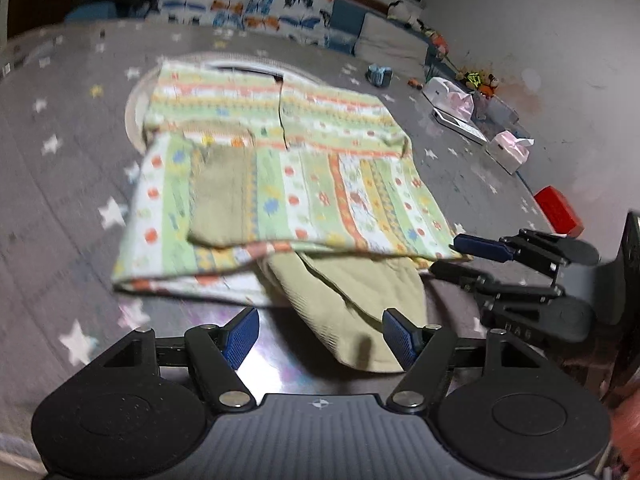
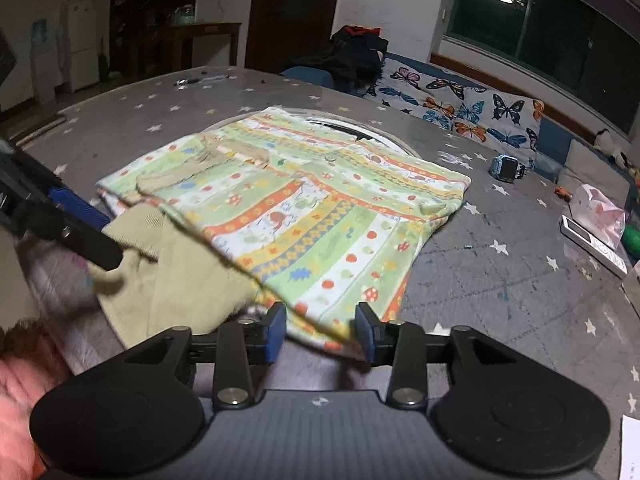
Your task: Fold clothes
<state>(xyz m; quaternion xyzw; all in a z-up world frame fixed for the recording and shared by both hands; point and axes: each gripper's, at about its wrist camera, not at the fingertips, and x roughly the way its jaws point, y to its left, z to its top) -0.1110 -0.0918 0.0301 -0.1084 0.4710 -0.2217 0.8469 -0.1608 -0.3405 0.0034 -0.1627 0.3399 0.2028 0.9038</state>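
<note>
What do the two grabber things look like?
Both grippers, left and right, are black with blue ridged pads on the fingers, silver bolts, round black discs each side, and a grey ribbed body bearing a small compass-like mark. No cables show.

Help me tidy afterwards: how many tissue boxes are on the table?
2, both by the wall in the left wrist view: one tissue box behind the white device, another tissue box nearer the red box. Others may be hidden.

The shirt lies on the mat just ahead of both tools; tissue boxes sit far right.
</note>
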